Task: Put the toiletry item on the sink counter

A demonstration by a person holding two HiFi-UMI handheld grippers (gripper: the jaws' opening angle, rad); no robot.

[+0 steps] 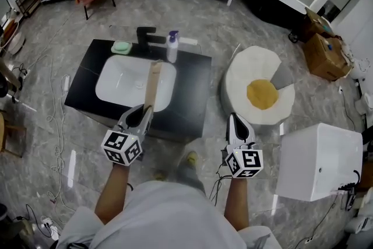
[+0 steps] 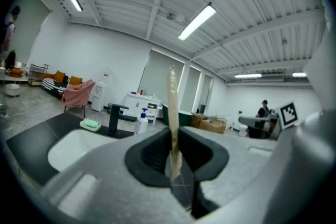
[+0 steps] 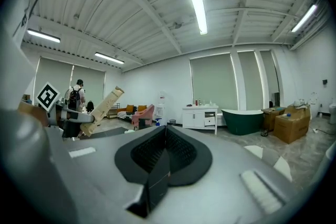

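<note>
My left gripper is shut on a long flat tan toiletry box, which sticks out forward over the near rim of the white basin. In the left gripper view the toiletry box stands edge-on between the closed jaws of the left gripper. The black sink counter lies below and ahead. My right gripper hangs to the right of the counter, shut with nothing in it. The right gripper view shows the shut right gripper and the toiletry box off to the left.
On the counter's far edge stand a black faucet, a white pump bottle and a green soap dish. A round egg-shaped rug lies right of the counter, a white box farther right. Cables trail on the floor at left.
</note>
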